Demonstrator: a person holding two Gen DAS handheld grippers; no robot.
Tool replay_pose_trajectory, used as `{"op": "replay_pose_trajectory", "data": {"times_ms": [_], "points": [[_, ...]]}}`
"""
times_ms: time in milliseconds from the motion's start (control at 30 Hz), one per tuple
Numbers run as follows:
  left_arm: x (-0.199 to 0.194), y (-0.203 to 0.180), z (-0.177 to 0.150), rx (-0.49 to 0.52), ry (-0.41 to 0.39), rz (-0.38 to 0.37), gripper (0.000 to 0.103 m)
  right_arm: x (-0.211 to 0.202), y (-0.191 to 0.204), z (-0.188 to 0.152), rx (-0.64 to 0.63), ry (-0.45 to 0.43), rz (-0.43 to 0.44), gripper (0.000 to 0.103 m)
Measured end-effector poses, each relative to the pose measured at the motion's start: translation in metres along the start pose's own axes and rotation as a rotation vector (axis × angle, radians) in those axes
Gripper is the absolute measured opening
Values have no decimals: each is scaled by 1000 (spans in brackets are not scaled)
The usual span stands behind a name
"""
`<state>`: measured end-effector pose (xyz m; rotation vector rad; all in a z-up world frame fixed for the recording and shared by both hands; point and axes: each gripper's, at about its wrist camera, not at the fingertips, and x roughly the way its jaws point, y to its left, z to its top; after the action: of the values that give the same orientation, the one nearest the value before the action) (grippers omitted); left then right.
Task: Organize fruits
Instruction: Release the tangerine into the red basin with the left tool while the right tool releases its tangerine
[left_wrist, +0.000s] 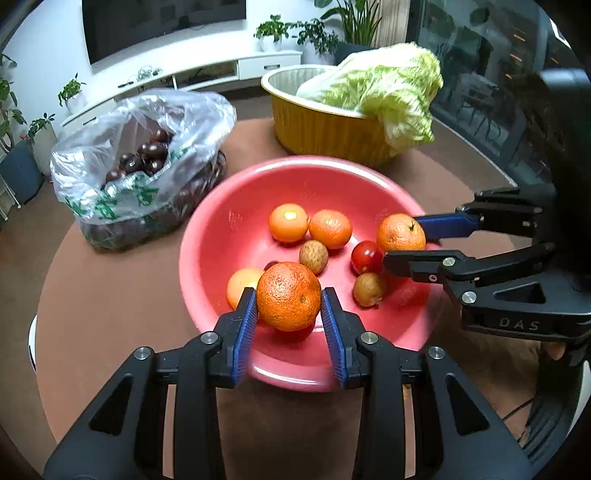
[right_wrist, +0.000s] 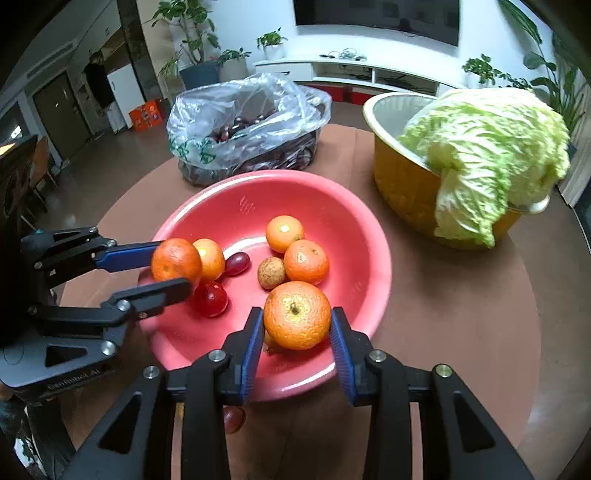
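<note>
Left gripper (left_wrist: 289, 295): closed on an orange (left_wrist: 288, 291), blue pads (left_wrist: 246, 325) pressing its two sides, low in the centre of the left wrist view. Right gripper (right_wrist: 297, 312): closed in the same way on a second orange (right_wrist: 297, 317), low centre of the right wrist view. Both oranges held over the near part of the red bowl (left_wrist: 207, 229), apparently a little above its floor; not possible to tell whether going in or coming out.

For doing this step well, as a judgement: squeeze gently, only enough against slipping, since the peel is soft; move straight up or down, so that the loose fruits below, the small oranges (left_wrist: 310, 227), the red tomato (left_wrist: 365, 256) and the brown round fruits (left_wrist: 314, 256), are not pushed; give each gripper its own side of the bowl, to avoid a collision.

No true long axis, both oranges being nearly round. On the right one, stem dimple turned toward the camera, so the stem axis lies roughly along the fingers; on the left one, a small mark at lower right, perhaps the stem end, so probably tilted.

Further out: plastic bag (left_wrist: 147, 122) of dark fruits at upper left of the left wrist view; yellow basin (left_wrist: 325, 129) with a cabbage (left_wrist: 388, 85) at upper right; brown table (left_wrist: 110, 288) under everything.
</note>
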<state>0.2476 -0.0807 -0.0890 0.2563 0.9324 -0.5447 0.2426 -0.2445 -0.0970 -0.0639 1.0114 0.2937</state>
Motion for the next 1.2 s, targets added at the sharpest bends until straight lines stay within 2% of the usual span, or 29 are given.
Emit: {"op": "replay_pose_trajectory", "data": {"times_ms": [400,633,733,900,967,1033,1200], "points": [[10,6,-3,0,10,3,34,8,5,4,-54,18,-29,38],[8,4,-5,9,6,12,35,6,5,3,-54,18,-29,40],[8,3,-5,12,4,14,36,4,4,5,-47,13,-30,45],[8,3,-5,11,1,17,36,-4,1,4,-38,-2,-32,45],[8,3,-5,12,0,11,40,-9,-1,3,-27,-11,-36,45],[7,1,-6,16,-5,1,50,-15,-5,0,-9,-23,-31,45],[6,-2,-6,13,-8,7,52,-35,-14,-13,36,-58,-29,45]]}}
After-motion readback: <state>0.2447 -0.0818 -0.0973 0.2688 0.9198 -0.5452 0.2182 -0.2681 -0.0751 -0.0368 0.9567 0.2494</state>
